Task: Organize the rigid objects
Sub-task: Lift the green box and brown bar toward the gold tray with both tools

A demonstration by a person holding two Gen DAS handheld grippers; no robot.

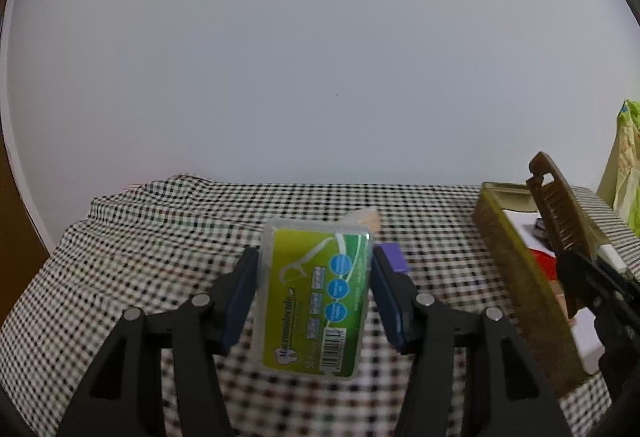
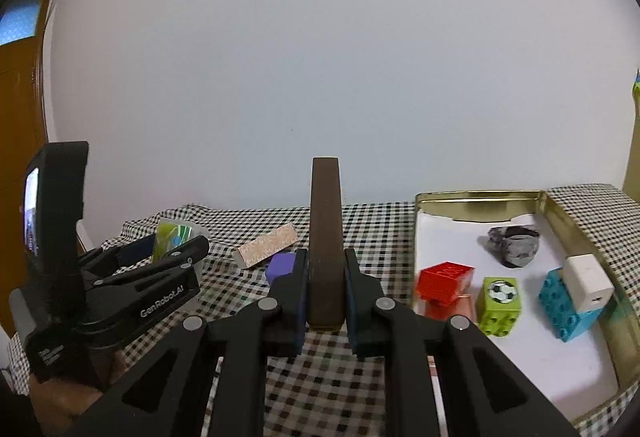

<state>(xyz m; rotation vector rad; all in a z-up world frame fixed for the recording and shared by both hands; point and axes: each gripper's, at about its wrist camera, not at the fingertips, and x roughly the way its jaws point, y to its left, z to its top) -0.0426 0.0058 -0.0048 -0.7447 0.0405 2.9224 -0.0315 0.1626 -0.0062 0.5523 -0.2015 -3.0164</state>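
Left gripper [image 1: 314, 289] clamps a clear, rounded plastic floss-pick box [image 1: 316, 297] by its long sides, blue pads pressed flat to the glossy case, green label facing up. That box is held above the checked tablecloth [image 1: 160, 237], which is woven in small black, white and reddish squares and lies wrinkled along its far edge. Right gripper [image 2: 325, 291] is closed on a dark brown wooden comb [image 2: 326, 237], held upright on edge, its smooth spine toward the camera; in the left wrist view its teeth show, over the tin's near end.

Just beyond the floss-pick box lie a purple block [image 1: 394, 257], matte and square-edged, and a pale speckled rectangular bar [image 2: 266, 246], both on the cloth between the two grippers.

On the right sits a shallow gold metal tin [image 2: 476, 197] with a shiny rim and a white lining. Inside it rest a red studded brick [image 2: 444, 277], a lime-green brick with a football print [image 2: 500, 301], a turquoise studded brick [image 2: 564, 309] with a white plastic charger cube [image 2: 588, 283] on top, and a grey, mottled, lumpy object [image 2: 514, 241]. A plain pale wall [image 1: 320, 57] backs the scene.
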